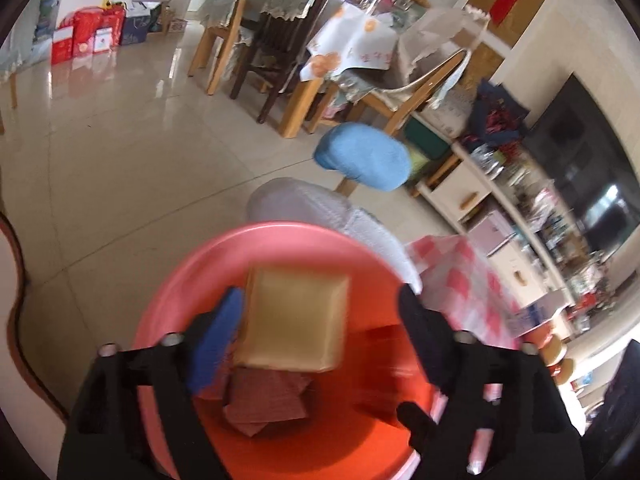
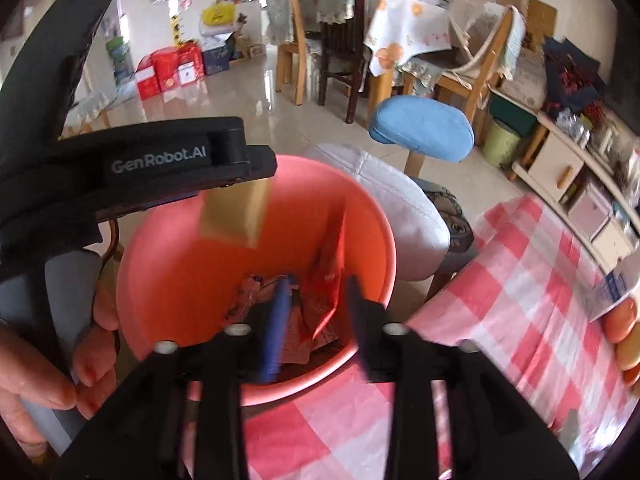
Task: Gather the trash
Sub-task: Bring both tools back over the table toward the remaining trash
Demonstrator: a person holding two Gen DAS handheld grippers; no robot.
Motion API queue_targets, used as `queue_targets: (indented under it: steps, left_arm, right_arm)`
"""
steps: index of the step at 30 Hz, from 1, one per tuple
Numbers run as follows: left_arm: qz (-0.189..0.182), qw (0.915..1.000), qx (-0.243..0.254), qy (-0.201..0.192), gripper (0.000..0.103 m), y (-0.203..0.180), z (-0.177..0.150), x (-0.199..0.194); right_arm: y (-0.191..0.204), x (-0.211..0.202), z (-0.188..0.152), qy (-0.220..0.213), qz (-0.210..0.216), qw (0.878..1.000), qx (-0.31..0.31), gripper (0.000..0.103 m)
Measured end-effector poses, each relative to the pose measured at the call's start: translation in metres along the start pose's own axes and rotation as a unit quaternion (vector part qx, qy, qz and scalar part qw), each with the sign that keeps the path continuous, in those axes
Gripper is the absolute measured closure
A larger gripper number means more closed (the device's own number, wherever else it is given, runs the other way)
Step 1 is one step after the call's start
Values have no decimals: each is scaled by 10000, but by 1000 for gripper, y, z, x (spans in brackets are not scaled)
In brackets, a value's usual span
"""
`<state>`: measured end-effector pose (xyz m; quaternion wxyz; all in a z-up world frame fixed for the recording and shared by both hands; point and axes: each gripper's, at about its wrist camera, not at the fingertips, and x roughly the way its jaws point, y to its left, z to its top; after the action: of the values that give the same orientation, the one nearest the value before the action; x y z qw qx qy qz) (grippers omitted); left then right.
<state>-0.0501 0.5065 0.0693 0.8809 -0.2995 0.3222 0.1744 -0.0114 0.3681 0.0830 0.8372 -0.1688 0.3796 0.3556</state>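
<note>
While both the left gripper [image 1: 320, 328] and right gripper [image 2: 316, 304] hang spread and empty-jawed, a tan box [image 1: 296, 320] shows over the pink bucket [image 1: 168, 300], wrappers [image 2: 316, 280] heaped toward six o'clock inside.

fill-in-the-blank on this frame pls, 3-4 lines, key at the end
1. The tan square piece is above a bin whose colour is ____.
2. The tablecloth beside the bin has a red and white ____ pattern.
3. In the right wrist view, the hand holds the ____ gripper.
4. The stool beyond the bin has a ____ cushion.

Missing words: pink; checked; left; blue
</note>
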Motion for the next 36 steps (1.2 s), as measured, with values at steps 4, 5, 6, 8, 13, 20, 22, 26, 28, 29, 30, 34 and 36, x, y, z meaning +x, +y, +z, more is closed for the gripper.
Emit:
queue_targets:
  steps: [4, 5, 6, 8, 13, 20, 22, 26, 28, 29, 30, 34, 36]
  left_arm:
    - [275, 9995, -156, -69, 12, 6, 2, -2]
    - [326, 9993, -182, -90, 11, 6, 2, -3]
    - [349, 9992, -190, -108, 11, 7, 2, -4]
    - [317, 9992, -192, -157, 11, 7, 1, -6]
    - [194, 9996, -70, -196, 10, -3, 0, -10]
    - [57, 9980, 498, -397, 10, -36, -9, -18]
    - [31, 9972, 624, -410, 10, -45, -13, -18]
    - [-180, 9969, 630, -431, 10, -54, -20, -19]
    - [-310, 9972, 537, -412, 9, -57, -22, -18]
    - [-360, 9974, 500, -371, 10, -58, -24, -16]
    - [-439, 9976, 447, -295, 10, -59, -26, -14]
    - [-702, 9965, 430, -114, 10, -69, -35, -8]
    - [-793, 9952, 564, -120, 9, -79, -44, -9]
  right_arm:
    - [-11, -11, -13, -246, -231, 9986, 399, 33]
    - [-13, -15, -17, -299, -304, 9980, 475, 27]
    - [-16, -18, -18, -342, -368, 9974, 526, 25]
    - [-23, -29, -27, -452, -534, 9955, 638, 22]
    - [-32, -46, -49, -465, -834, 9926, 753, 19]
    - [-34, -62, -86, -314, -1076, 9909, 750, 19]
    - [-37, -68, -97, -312, -1084, 9901, 831, 19]
    - [-43, -82, -114, -362, -1170, 9878, 960, 18]
    - [-44, -86, -119, -379, -1184, 9868, 1037, 18]
    - [-46, -90, -123, -398, -1211, 9858, 1093, 17]
    - [-48, -93, -127, -417, -1236, 9849, 1141, 17]
    - [-57, -105, -139, -487, -1210, 9814, 1407, 12]
    - [-62, -111, -145, -499, -1168, 9798, 1545, 11]
